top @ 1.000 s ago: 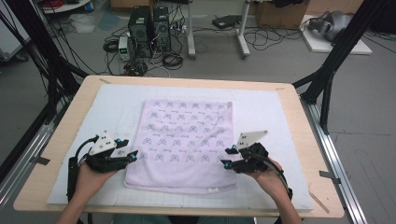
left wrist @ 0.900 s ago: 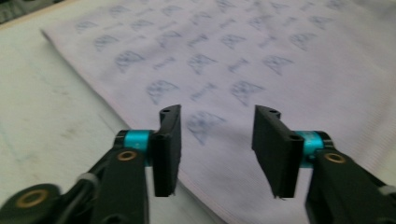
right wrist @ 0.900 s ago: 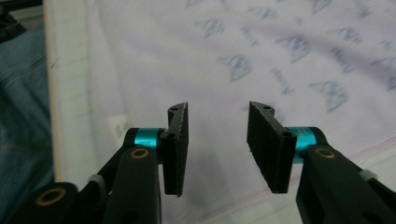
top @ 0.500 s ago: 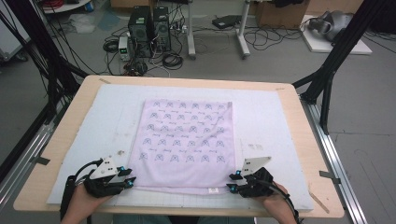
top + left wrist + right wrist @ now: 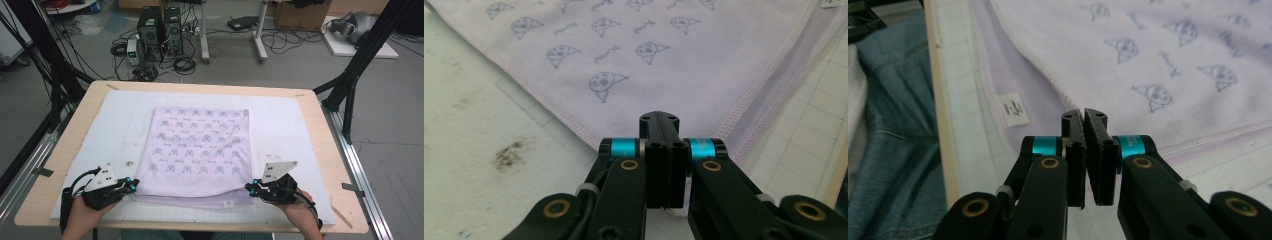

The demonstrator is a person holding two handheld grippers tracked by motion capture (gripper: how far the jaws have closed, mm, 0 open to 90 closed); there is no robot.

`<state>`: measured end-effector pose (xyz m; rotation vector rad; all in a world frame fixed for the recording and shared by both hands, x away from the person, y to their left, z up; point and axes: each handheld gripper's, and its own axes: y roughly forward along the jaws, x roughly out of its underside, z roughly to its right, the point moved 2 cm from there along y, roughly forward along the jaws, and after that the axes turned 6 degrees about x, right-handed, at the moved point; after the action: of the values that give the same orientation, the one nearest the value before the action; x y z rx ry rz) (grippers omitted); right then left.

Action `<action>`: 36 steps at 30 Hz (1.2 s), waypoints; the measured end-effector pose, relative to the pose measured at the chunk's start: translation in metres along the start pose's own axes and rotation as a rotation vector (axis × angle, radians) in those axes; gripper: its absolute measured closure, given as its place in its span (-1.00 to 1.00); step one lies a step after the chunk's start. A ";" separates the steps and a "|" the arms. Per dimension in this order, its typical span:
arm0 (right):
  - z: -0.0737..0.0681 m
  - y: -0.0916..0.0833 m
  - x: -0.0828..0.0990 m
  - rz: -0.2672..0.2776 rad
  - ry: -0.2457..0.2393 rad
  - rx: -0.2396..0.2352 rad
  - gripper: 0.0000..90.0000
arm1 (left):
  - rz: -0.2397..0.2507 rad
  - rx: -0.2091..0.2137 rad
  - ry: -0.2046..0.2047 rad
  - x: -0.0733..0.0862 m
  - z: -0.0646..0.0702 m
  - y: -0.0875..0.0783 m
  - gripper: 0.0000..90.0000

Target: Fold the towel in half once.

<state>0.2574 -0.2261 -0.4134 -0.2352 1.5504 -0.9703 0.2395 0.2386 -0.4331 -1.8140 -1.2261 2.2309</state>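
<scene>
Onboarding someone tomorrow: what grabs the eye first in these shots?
The pale lilac cloth printed with small blue cartoon faces, lying folded on the white mat in the middle of the wooden table. Then the two black grippers at its near corners: the left gripper and the right gripper, both with jaws shut at the cloth's edge; whether they pinch fabric is unclear.
</scene>
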 end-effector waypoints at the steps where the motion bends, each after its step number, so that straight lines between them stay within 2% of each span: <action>1: -0.001 -0.002 -0.001 0.007 -0.002 -0.001 0.94 | 0.006 0.028 0.005 0.001 0.002 -0.001 0.99; 3: -0.005 -0.006 -0.003 0.000 -0.017 -0.002 0.94 | -0.005 0.052 0.014 0.002 0.007 0.002 0.94; 4: -0.009 -0.007 -0.002 -0.008 -0.022 -0.014 0.94 | -0.017 0.061 0.009 0.004 0.008 0.005 0.76; 6: -0.012 -0.004 0.001 -0.018 -0.023 -0.028 0.93 | -0.033 0.073 -0.005 0.005 0.008 0.012 0.53; 8: -0.013 0.002 0.008 -0.047 -0.022 -0.036 0.93 | -0.062 0.084 -0.002 0.006 0.008 0.019 0.46; 10: -0.012 0.006 0.015 -0.069 -0.018 -0.038 0.93 | -0.107 0.078 0.022 0.007 0.009 0.025 0.50; 11: -0.012 0.007 0.017 -0.070 -0.005 -0.041 0.93 | -0.111 0.085 0.040 0.008 0.011 0.027 0.64; 13: -0.010 0.006 0.020 -0.059 0.008 -0.044 0.93 | -0.112 0.078 0.054 0.007 0.012 0.028 0.90; 16: -0.008 0.003 0.017 -0.043 0.013 -0.044 0.93 | -0.081 0.057 0.052 0.003 0.012 0.023 0.96; 20: -0.010 -0.005 0.008 -0.015 -0.008 -0.039 0.93 | -0.020 0.035 0.040 -0.001 0.014 0.006 0.97; 23: -0.015 -0.009 0.006 -0.010 -0.019 -0.046 0.93 | -0.019 0.037 0.048 -0.001 0.016 -0.001 0.97; 25: -0.018 -0.008 0.009 -0.030 -0.028 -0.053 0.91 | -0.033 0.055 0.048 0.002 0.019 -0.001 0.96; 26: -0.018 -0.006 0.010 -0.036 -0.025 -0.063 0.77 | -0.041 0.062 0.044 0.003 0.020 0.001 0.94; 27: -0.017 -0.004 0.011 -0.037 -0.012 -0.068 0.57 | -0.043 0.063 0.036 0.004 0.019 0.002 0.82; 28: -0.015 -0.003 0.010 -0.025 0.011 -0.056 0.54 | -0.040 0.057 0.030 0.004 0.018 0.003 0.59; 29: -0.014 -0.003 0.009 -0.004 0.024 -0.071 0.54 | -0.035 0.057 0.021 0.005 0.017 0.004 0.54; 31: -0.012 0.000 0.005 0.018 0.031 -0.070 0.53 | -0.044 0.051 0.014 0.005 0.013 0.007 0.55; 36: -0.007 0.021 0.008 -0.014 0.050 -0.079 0.54 | -0.102 0.041 0.001 0.013 0.007 0.019 0.61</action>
<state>0.2574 -0.2148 -0.4341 -0.2795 1.6365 -0.9335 0.2379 0.2273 -0.4549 -1.6981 -1.2336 2.1838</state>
